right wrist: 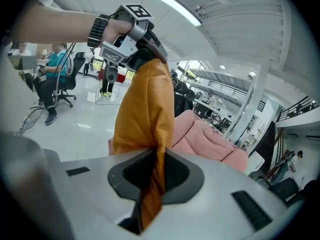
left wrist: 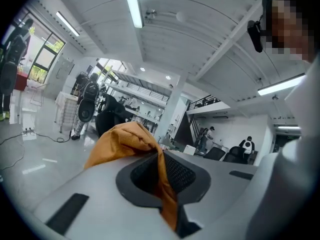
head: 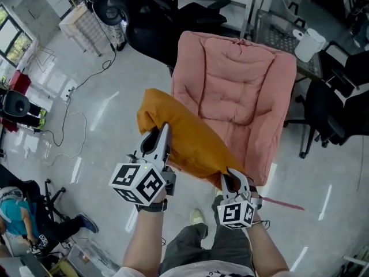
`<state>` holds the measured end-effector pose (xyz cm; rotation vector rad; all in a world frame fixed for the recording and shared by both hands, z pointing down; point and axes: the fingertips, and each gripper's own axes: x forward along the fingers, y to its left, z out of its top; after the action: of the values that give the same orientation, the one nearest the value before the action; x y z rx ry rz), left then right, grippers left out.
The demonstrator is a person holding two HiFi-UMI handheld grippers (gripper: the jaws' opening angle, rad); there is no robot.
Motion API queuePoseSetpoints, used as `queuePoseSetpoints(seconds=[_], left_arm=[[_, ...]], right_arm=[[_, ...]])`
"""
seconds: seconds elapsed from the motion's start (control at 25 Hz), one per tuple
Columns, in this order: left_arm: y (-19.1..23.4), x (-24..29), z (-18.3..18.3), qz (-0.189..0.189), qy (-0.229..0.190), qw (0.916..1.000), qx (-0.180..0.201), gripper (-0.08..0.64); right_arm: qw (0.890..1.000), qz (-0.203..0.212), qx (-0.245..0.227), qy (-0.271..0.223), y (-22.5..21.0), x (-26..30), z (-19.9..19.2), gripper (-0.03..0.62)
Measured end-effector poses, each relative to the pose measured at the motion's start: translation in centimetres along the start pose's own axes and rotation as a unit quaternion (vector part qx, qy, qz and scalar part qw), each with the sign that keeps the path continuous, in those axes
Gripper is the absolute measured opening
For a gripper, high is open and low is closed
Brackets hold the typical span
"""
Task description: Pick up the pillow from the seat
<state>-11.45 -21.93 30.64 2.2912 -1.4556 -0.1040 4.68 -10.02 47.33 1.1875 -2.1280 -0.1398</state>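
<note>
Holding the mustard-orange fabric pillow [head: 187, 140] [left wrist: 120, 140] [right wrist: 146, 101] at two points: left gripper [head: 159, 136] [left wrist: 162, 176] [right wrist: 146, 51] has its jaws pinched tight on a fold at the pillow's upper left edge, right gripper [head: 233, 180] [right wrist: 156, 173] has its jaws pinched tight on a fold at the near lower corner. Fabric runs through both jaw gaps, with no daylight beside it. The pillow hangs slack between the two, stretched diagonally across the front-left corner of the pink quilted padded seat [head: 239, 85] [right wrist: 207, 140]. Can't tell whether its underside touches the cushion; the right gripper view shows it draped in front of the pink padding. Seat's left edge is partly covered by the pillow; back and right edges are visible. Open room is mostly left and near: glossy pale grey floor [head: 101, 117] runs wide there, crossed by a thin black cable [head: 74, 92]. A seated person in a teal top [head: 14, 215] is at lower left, well apart from the pillow. Tight side is behind and right: a black office chair [head: 151, 25] sits just behind the seat's back-left corner, and another black wheeled chair [head: 331, 111] is beside its right edge. A white mesh rack [head: 86, 23] stands farther back left. The room is a large workshop hall with a white ribbed ceiling, long strip lights [left wrist: 132, 6] and windows [left wrist: 42, 64] at far left.
</note>
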Motion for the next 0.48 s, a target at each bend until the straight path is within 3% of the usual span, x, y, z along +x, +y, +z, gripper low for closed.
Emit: queuePoseSetpoints(seconds=[0.48], left_arm=[[-7.3,-4.8,14.4,-0.022,-0.049,0.9974,0.048,0.031]], right_arm=[[0.998,-0.028,0.004,-0.056,-4.9,-8.7,11.7,0.048]])
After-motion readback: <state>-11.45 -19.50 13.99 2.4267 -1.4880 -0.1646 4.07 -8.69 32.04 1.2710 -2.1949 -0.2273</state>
